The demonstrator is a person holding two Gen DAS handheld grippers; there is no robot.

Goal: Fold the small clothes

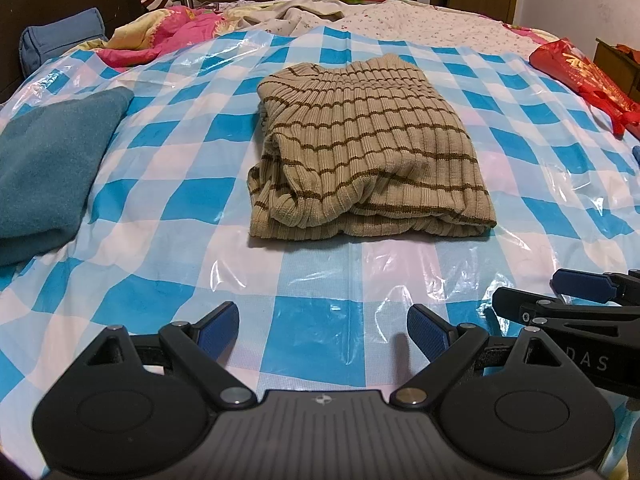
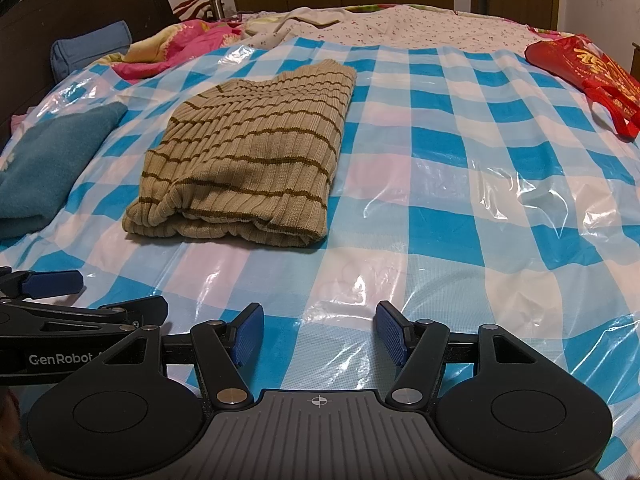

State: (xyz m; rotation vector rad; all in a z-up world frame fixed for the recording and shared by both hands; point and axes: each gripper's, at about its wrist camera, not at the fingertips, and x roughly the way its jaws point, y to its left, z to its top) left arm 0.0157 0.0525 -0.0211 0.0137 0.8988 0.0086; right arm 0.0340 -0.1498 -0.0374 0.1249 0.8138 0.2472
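We are holding our left gripper (image 1: 322, 330) and right gripper (image 2: 319, 334) side by side, low over the blue-checked plastic sheet (image 1: 320, 288), jaws apart and gripping nothing. Well ahead, the striped ribbed sweater (image 1: 368, 152) is lying folded into a compact rectangle, apparently finished. A teal garment (image 1: 52, 164) is waiting at the left, probably next.

checked plastic sheet (image 1: 320, 320), red bag (image 2: 592, 68), blue pillow (image 1: 60, 40)
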